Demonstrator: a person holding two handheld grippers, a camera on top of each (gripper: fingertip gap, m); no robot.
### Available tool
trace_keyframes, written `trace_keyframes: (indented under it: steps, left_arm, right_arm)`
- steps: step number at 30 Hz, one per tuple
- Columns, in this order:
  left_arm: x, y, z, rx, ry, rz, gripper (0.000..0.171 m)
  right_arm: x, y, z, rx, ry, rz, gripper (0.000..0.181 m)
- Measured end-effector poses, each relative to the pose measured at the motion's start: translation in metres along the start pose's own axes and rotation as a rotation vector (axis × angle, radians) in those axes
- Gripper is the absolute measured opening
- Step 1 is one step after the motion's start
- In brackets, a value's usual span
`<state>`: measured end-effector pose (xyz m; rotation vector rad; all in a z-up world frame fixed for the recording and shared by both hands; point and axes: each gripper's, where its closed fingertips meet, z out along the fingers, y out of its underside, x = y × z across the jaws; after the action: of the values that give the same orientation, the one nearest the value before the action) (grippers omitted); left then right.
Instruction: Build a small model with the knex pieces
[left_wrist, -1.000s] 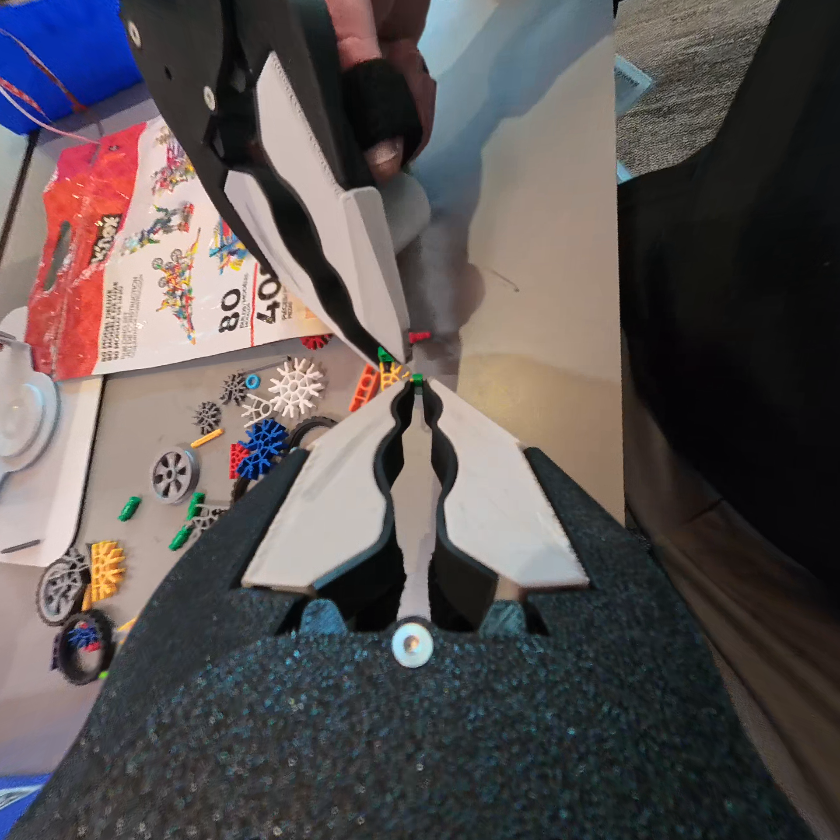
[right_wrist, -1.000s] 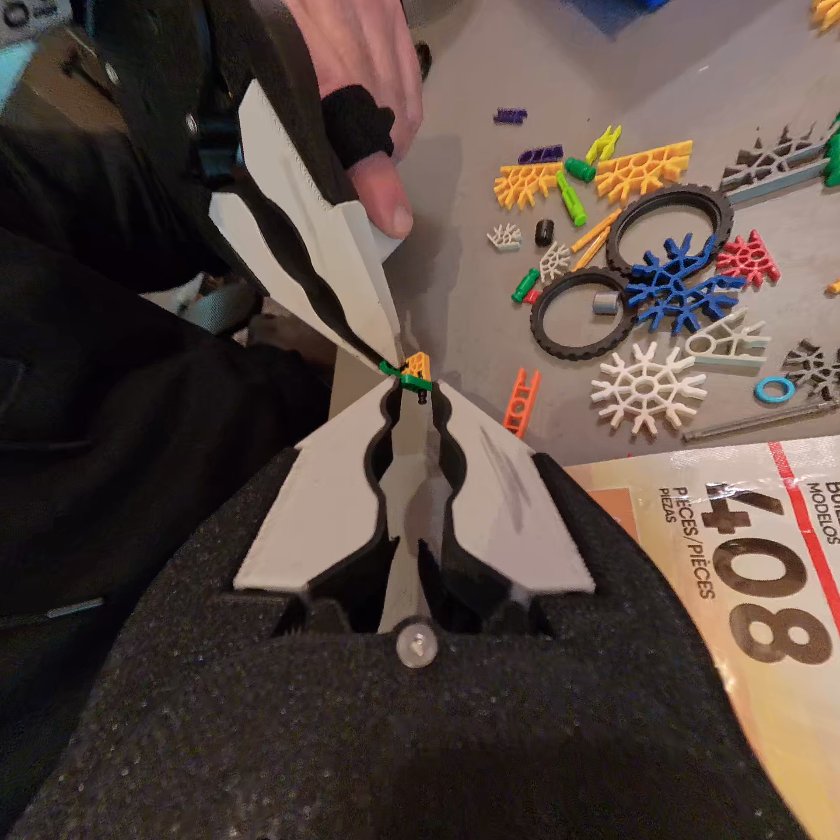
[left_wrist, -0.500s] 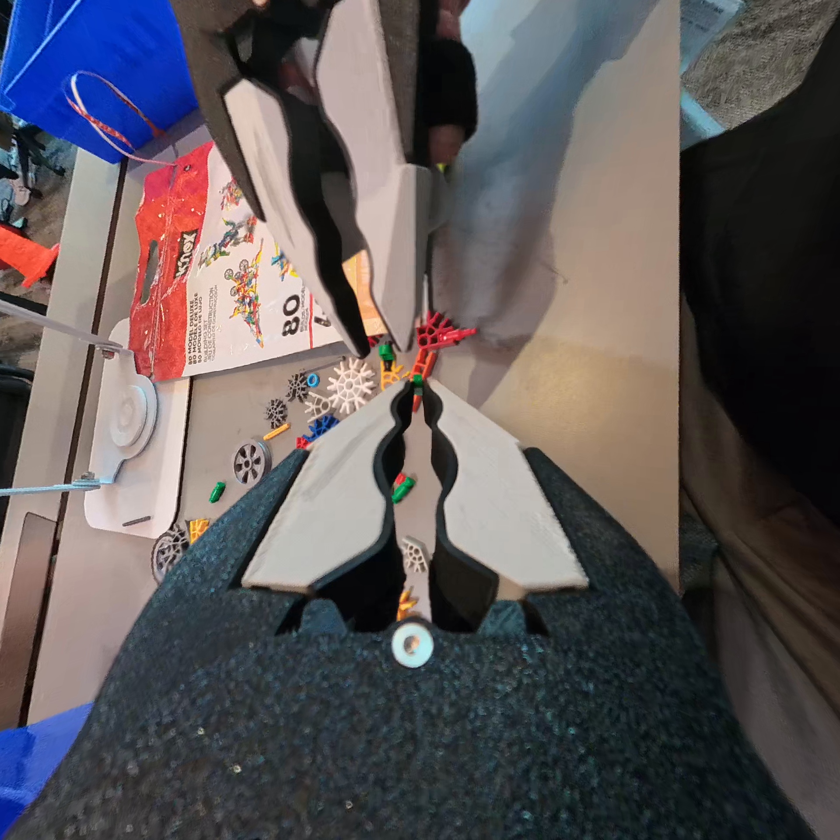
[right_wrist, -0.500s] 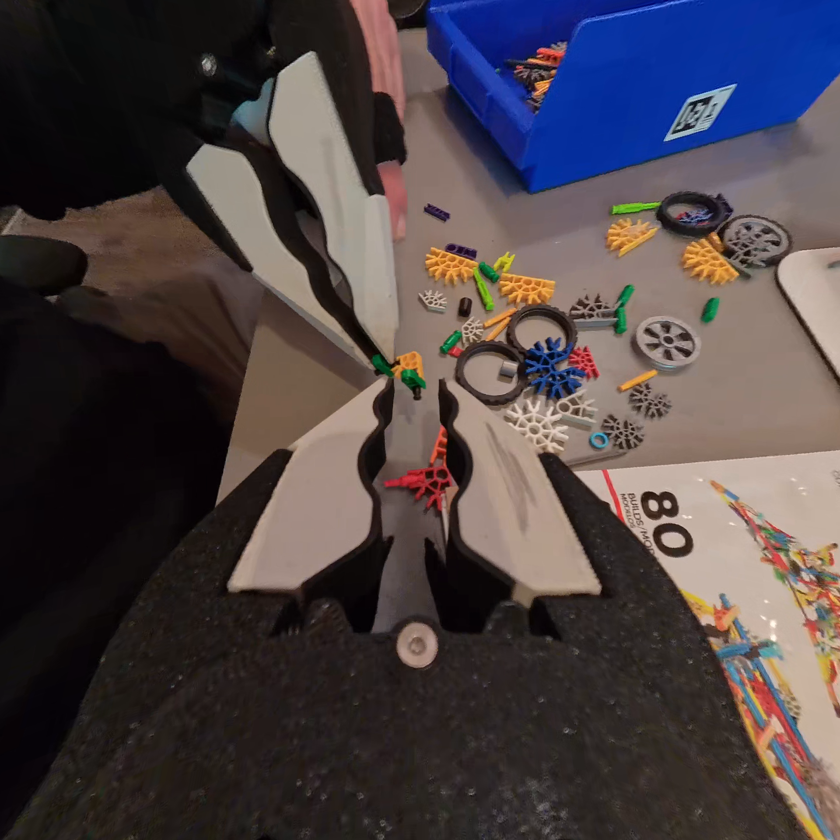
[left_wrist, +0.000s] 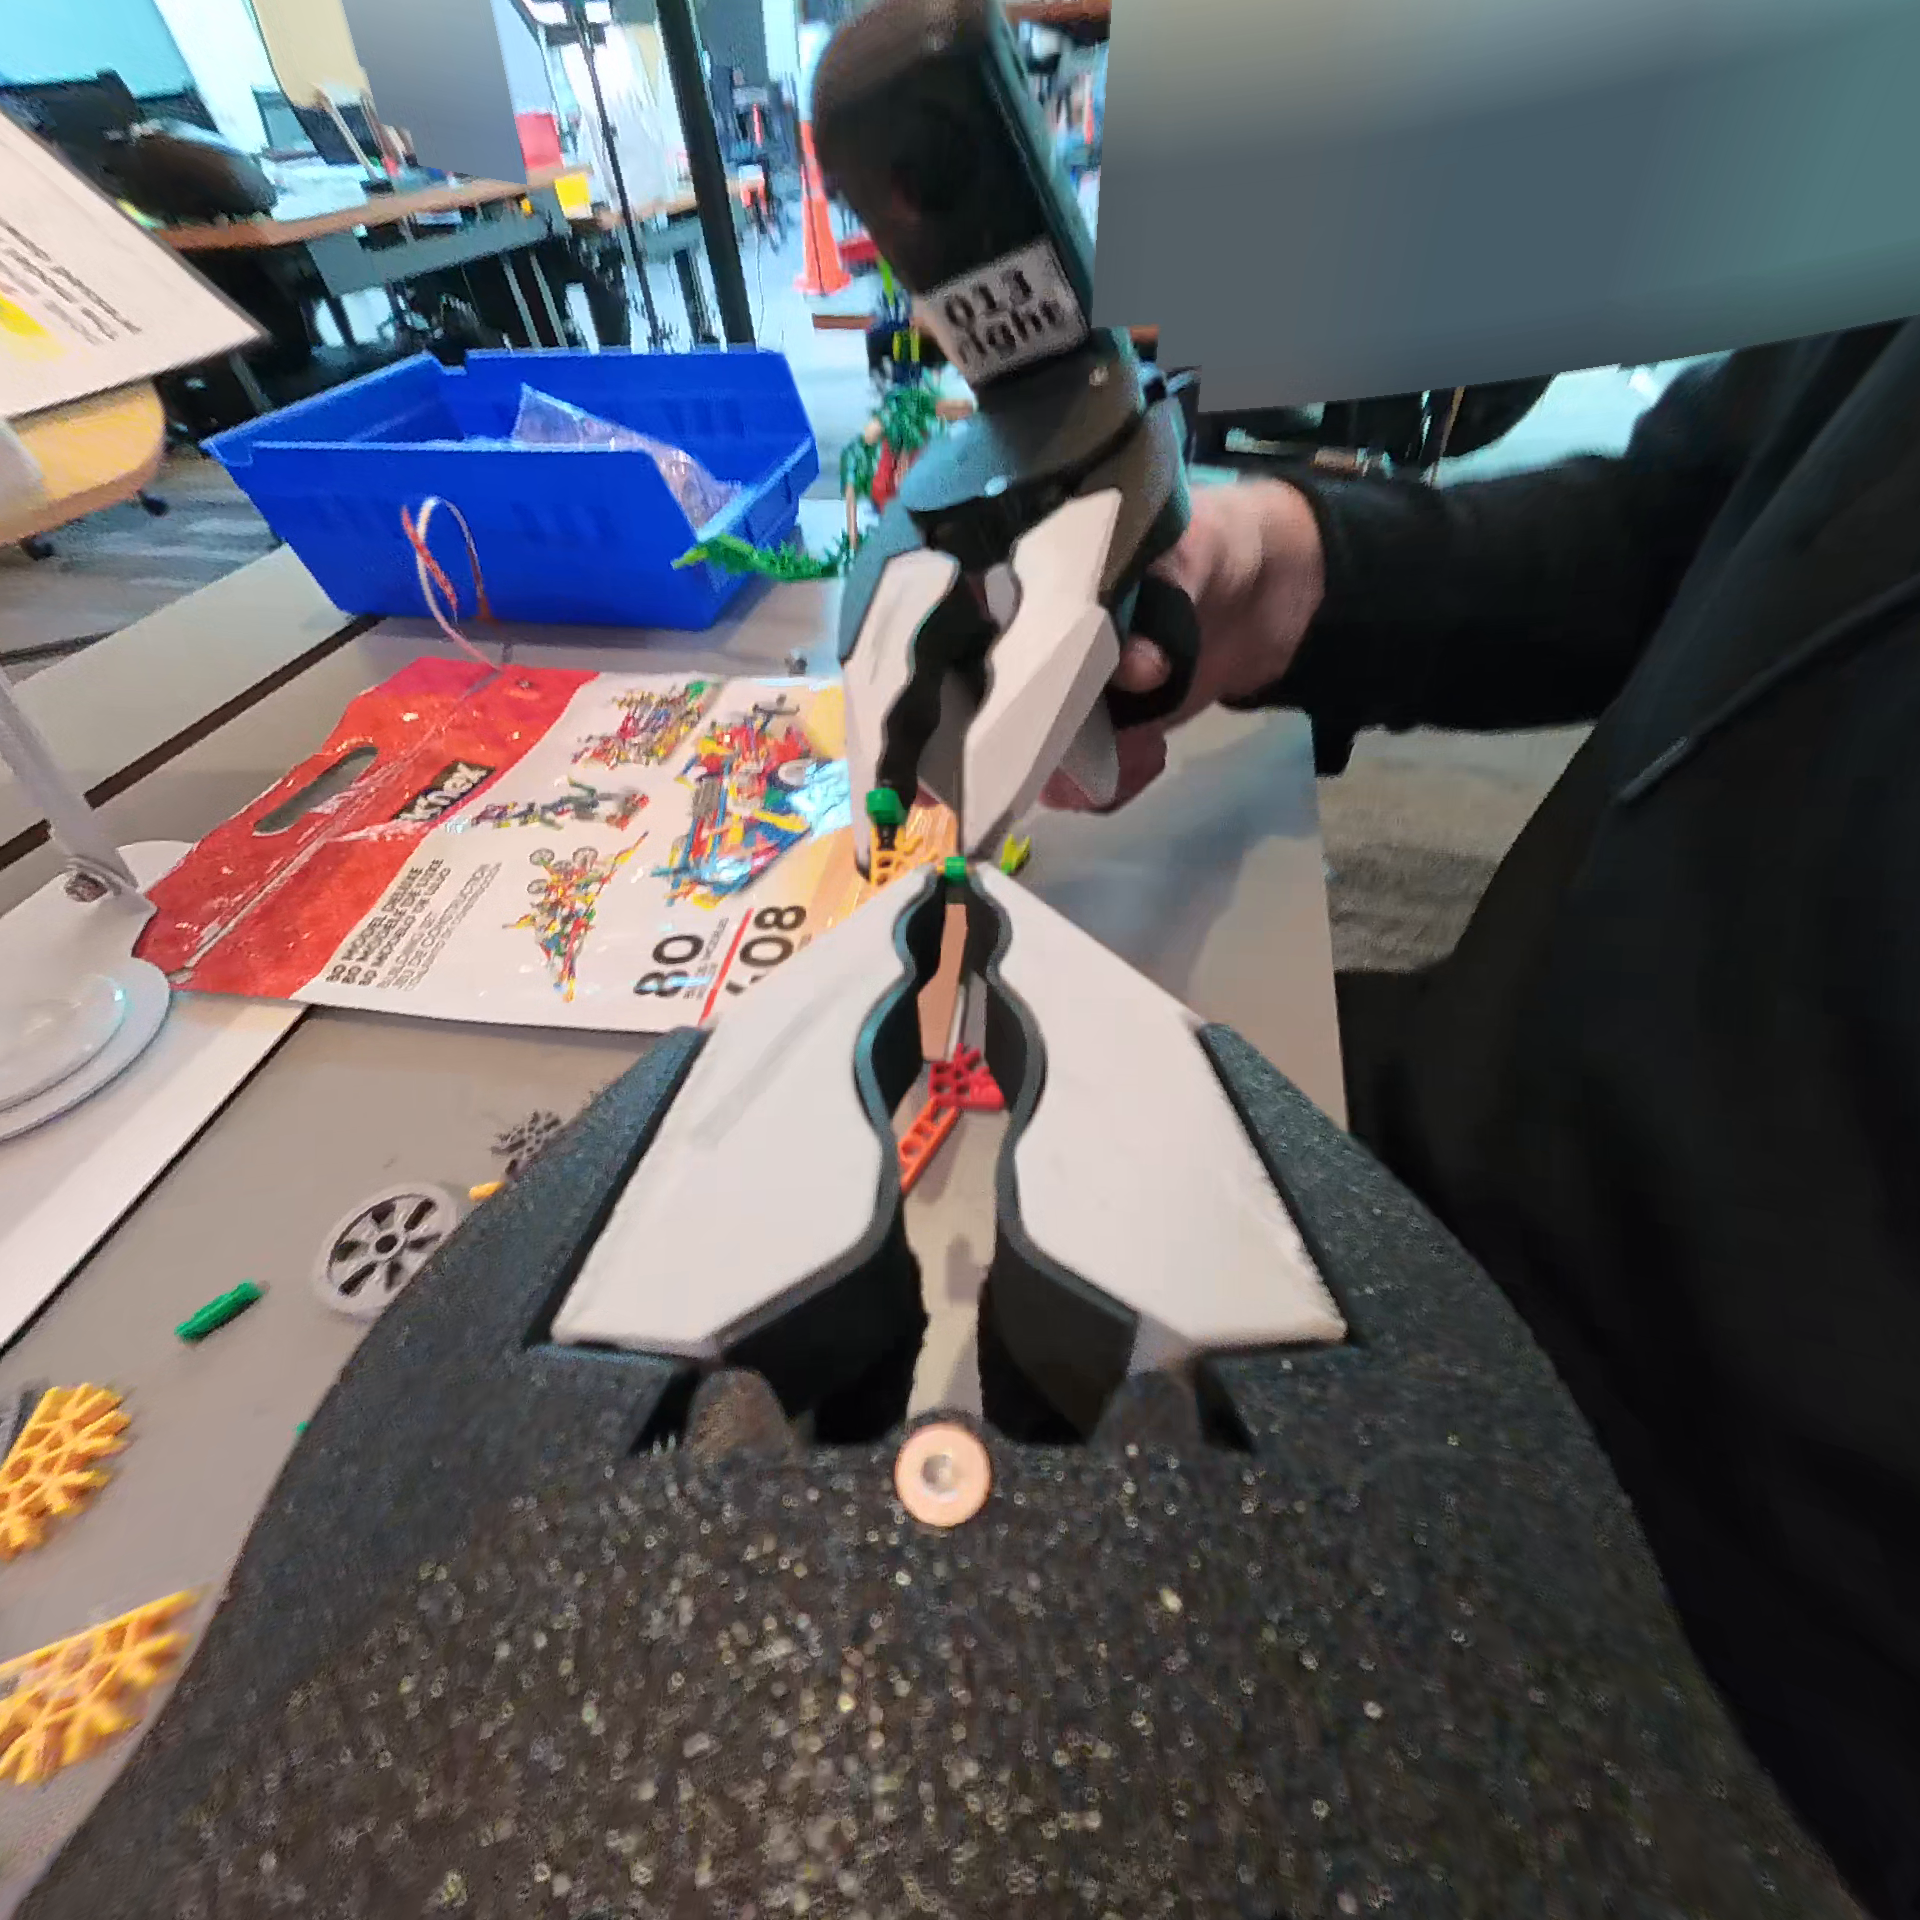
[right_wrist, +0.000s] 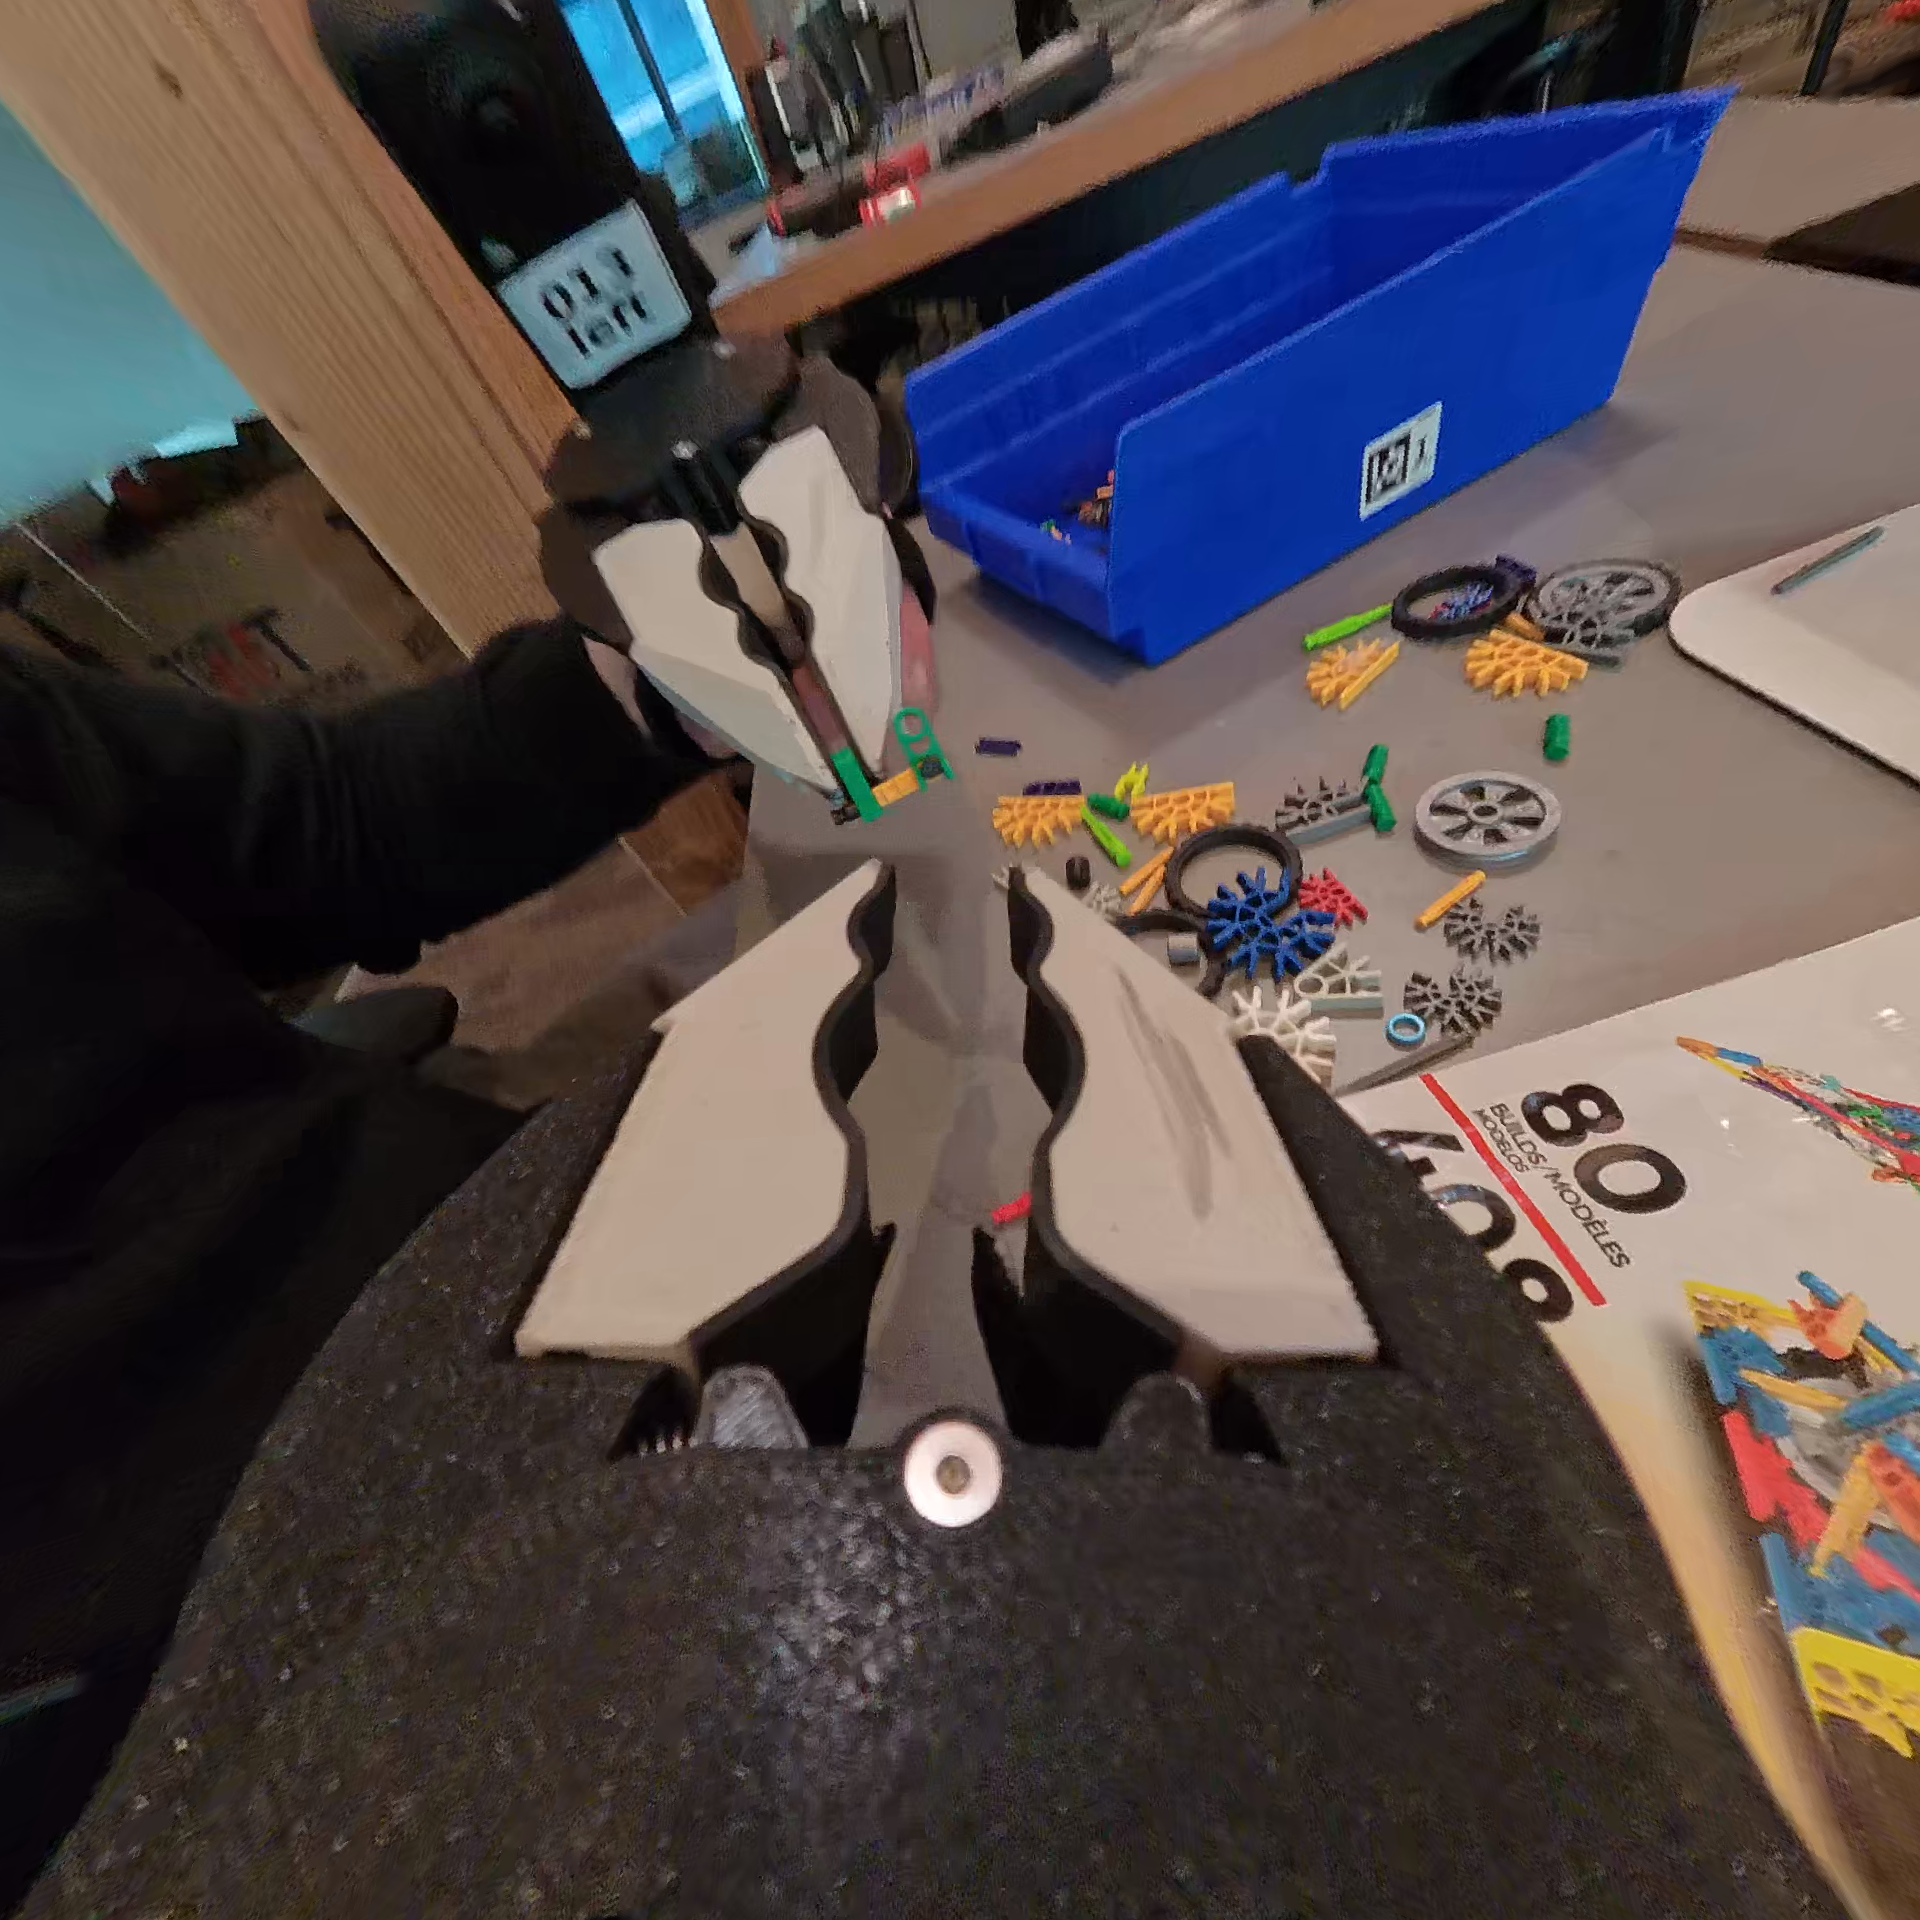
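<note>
Left gripper (right_wrist: 847, 795) clenched on a green-and-orange rod assembly (right_wrist: 883, 779). Right gripper (right_wrist: 951, 883) released, apparently empty. Loose parts (right_wrist: 1262, 920) left scattered on table (right_wrist: 1714, 416).

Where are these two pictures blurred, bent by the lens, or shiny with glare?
Left wrist view: yellow connectors at the lower left are smeared, the right gripper is soft, the package glints near its middle. Right wrist view: the lens bows the blue bin and the wooden post; the far background is blurred, the left gripper fairly sharp.
</note>
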<state>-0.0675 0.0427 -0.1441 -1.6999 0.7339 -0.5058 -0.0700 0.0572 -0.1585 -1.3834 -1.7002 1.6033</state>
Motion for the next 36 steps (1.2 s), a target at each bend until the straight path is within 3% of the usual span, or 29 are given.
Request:
trace_keyframes:
  steps: [6, 11, 14, 19, 25, 36]
  left_arm:
    - [-0.010, -0.020, 0.004, 0.163, -0.031, -0.137, 0.002]
    - [-0.018, -0.034, 0.012, 0.279, -0.107, -0.200, 0.002]
    - [-0.021, -0.037, 0.018, 0.314, -0.172, -0.172, 0.002]
    - [-0.023, -0.040, 0.024, 0.303, -0.293, -0.037, 0.001]
    - [-0.026, -0.045, 0.030, 0.320, -0.362, 0.008, 0.001]
    - [-0.024, -0.054, 0.038, 0.332, -0.386, 0.105, 0.001]
  right_arm:
    - [-0.004, -0.016, -0.006, 0.101, 0.198, -0.231, 0.036]
    - [-0.003, -0.032, -0.012, 0.179, 0.394, -0.354, 0.025]
    - [-0.003, -0.038, -0.016, 0.251, 0.381, -0.255, 0.012]
    - [0.003, -0.040, -0.025, 0.358, 0.254, -0.015, 0.010]
    - [0.006, -0.043, -0.030, 0.363, 0.313, -0.052, 0.008]
    - [0.003, -0.049, -0.043, 0.521, 0.128, 0.159, 0.004]
